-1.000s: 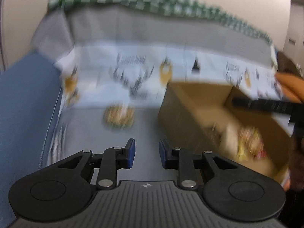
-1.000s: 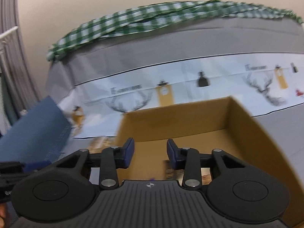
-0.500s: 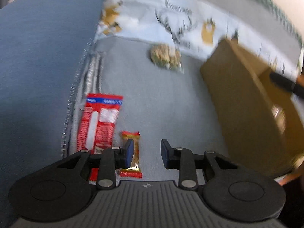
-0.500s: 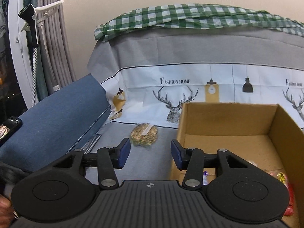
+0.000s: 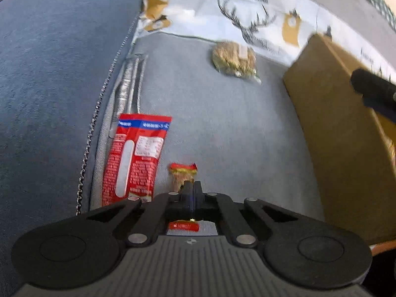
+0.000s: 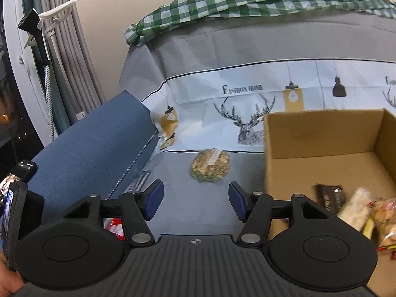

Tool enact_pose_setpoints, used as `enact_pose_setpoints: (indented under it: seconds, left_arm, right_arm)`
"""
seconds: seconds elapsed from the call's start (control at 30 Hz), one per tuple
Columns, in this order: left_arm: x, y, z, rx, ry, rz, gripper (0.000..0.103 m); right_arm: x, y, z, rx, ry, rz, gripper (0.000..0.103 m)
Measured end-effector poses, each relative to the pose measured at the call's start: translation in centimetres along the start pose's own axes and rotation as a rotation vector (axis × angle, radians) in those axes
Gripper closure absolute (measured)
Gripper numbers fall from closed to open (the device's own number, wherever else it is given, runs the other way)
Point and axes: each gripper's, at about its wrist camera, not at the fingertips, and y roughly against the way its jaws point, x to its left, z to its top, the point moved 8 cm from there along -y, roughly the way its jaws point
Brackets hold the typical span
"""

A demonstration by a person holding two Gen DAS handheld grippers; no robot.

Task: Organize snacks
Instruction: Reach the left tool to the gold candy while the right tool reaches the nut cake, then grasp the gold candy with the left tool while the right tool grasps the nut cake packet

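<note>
Since half-second-earlier frame, left gripper clamped small red-gold snack; right gripper opening, empty. Lift straight, carry right to box.

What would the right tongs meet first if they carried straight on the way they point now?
Probably the round clear bag of nutty snack lying on the grey sofa seat, just left of the cardboard box. The right tongs are opening, with nothing between them; depth is uncertain.
</note>
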Motion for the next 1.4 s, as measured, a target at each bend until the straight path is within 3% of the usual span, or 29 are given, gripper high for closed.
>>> enact_pose_setpoints:
  seconds: [0.1,0.17,0.23,0.27,0.3,0.4,0.6,0.77,0.83,1.1,1.4]
  left_arm:
    - [0.7,0.3,0.3,-0.018,0.044,0.003,0.102]
    - [0.8,0.4,0.3,-0.004,0.051,-0.014,0.091]
    - [0.4,-0.2,0.0,0.046,0.021,-0.036,0.074]
    - [0.3,-0.7,-0.2,0.069,0.004,-0.041,0.073]
    - [0.1,-1.2,-0.5,0.1,-0.014,-0.042,0.073]
    - [0.3,-2.0,-0.3,0.092,-0.027,-0.006,0.083]
    - [0.7,-1.7,0.8,0.013,0.039,0.006,0.085]
    - [1.3,-1.4,2.1,-0.002,0.1,0.029,0.085]
    - [1.7,-1.8,2.7,-0.013,0.108,0.074,0.085]
    - [2.4,-3.2,3.3,0.013,0.199,0.088,0.085]
    - [1.7,-3.1,3.7,0.034,0.162,0.135,0.085]
  right_arm:
    - [1.3,-0.7,-0.1,-0.017,0.012,0.007,0.043]
    - [1.9,-1.2,0.0,-0.028,0.017,0.008,0.042]
    - [2.1,-1.7,0.0,-0.027,0.013,0.009,0.04]
    - [2.1,-2.1,-0.1,-0.024,0.008,0.006,0.039]
    - [2.1,-2.4,0.0,-0.02,0.002,0.002,0.039]
    - [1.8,-3.5,-0.1,-0.011,-0.025,-0.014,0.038]
    - [1.3,-6.0,0.3,-0.014,-0.056,-0.059,0.031]
    - [0.8,-9.7,1.7,-0.051,-0.054,-0.133,0.015]
    - [0.3,-11.6,2.1,-0.05,-0.068,-0.166,0.008]
    - [-0.7,-19.0,2.2,0.031,-0.091,-0.221,0.002]
    - [-1.5,-25.6,0.6,0.166,-0.032,-0.293,0.001]
